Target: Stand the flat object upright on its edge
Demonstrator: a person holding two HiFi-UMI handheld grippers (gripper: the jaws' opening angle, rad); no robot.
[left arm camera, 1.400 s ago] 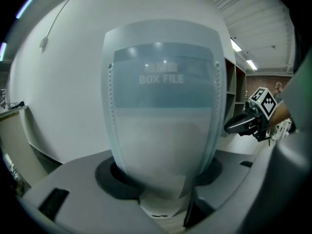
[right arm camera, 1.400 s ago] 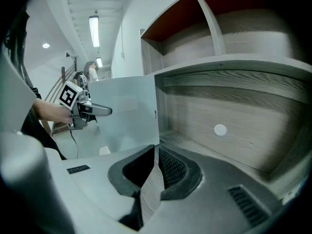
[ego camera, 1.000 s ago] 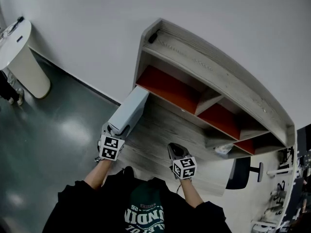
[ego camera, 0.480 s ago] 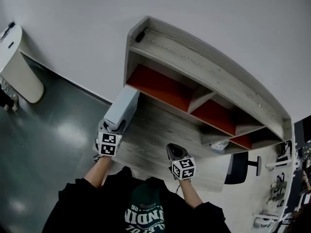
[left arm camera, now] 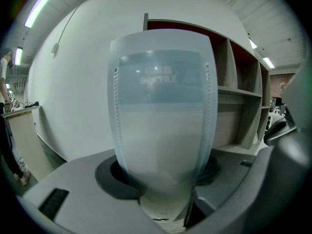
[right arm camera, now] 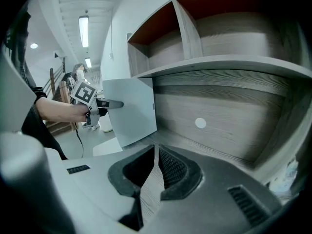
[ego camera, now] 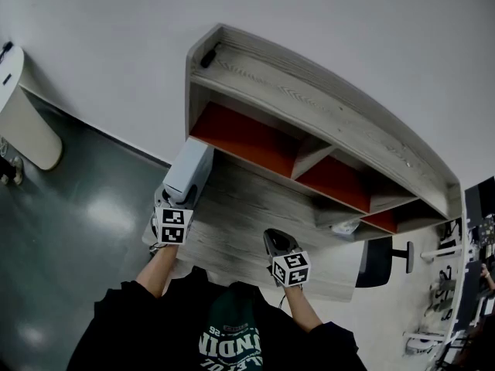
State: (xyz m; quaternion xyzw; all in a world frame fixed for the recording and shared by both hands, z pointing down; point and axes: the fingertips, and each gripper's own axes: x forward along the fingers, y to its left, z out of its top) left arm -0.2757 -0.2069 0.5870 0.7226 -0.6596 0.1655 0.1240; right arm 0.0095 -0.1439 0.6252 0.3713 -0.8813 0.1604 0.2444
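My left gripper [ego camera: 182, 201] clamps the pale grey flat plastic case [ego camera: 192, 168] — its own view shows only the narrow spine between the jaws. My right gripper [ego camera: 277, 242], closed on nothing, sees the case's broad face at 10 o'clock — upright on edge at the grey wooden desk's [ego camera: 247, 222] left end.

Shot steeply down from head; along jaws from left gripper [ego camera: 184, 199], tight on flat box [left arm camera: 161, 106], and right gripper [ego camera: 276, 242]; shelf unit [ego camera: 309, 114] shared.
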